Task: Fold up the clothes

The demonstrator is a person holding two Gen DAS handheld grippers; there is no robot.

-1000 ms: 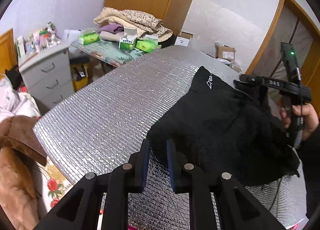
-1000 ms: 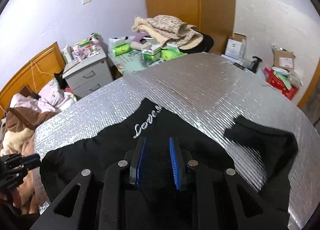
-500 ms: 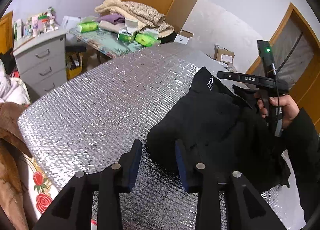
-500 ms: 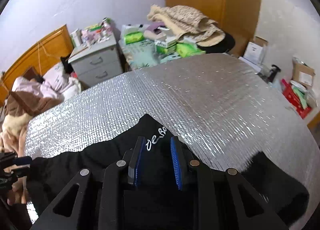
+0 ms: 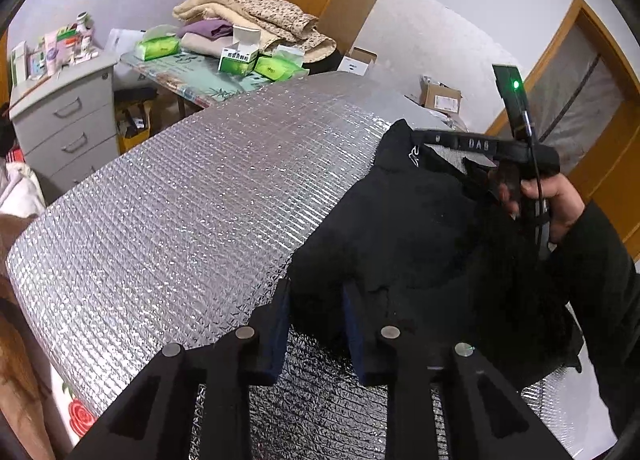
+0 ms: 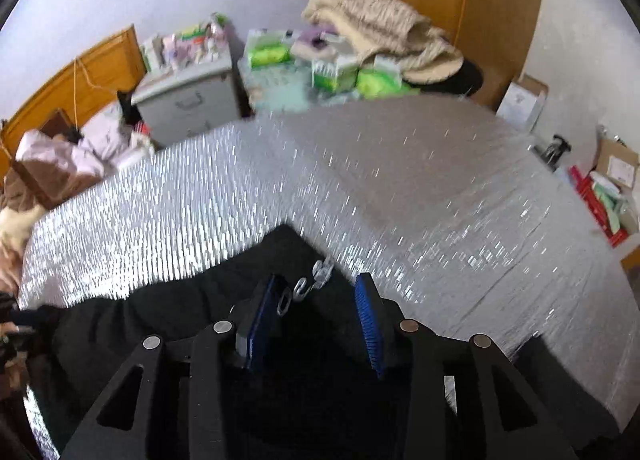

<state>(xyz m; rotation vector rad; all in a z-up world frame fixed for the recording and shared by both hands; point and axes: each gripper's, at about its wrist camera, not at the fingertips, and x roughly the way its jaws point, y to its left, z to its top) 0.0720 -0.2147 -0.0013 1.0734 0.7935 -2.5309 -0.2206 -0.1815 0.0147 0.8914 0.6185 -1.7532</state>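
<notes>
A black garment point(image 5: 400, 228) with white lettering point(image 6: 308, 288) lies bunched on the silver quilted table cover point(image 5: 180, 200). My left gripper point(image 5: 316, 312) is at the garment's near left edge. Its jaws are closing, with a fold of black cloth between the blue pads point(image 5: 282, 312), which do not visibly press on it. My right gripper point(image 6: 316, 320) hovers low over the lettered part, its jaws opening wide with cloth beneath and between them. In the left wrist view a hand point(image 5: 556, 200) holds that right gripper over the garment's far side.
Beyond the table stand a grey drawer cabinet point(image 5: 64, 116), a low table with green tissue packs point(image 5: 236, 60) and a heap of blankets point(image 5: 260, 12). Cardboard boxes point(image 5: 440, 96) sit by the wall near a wooden door. Bedding point(image 6: 60, 156) lies at the left.
My left gripper moved up to the garment's edge, spread, then narrowed around the fold. My right gripper sank toward the lettering and its jaws spread wide.
</notes>
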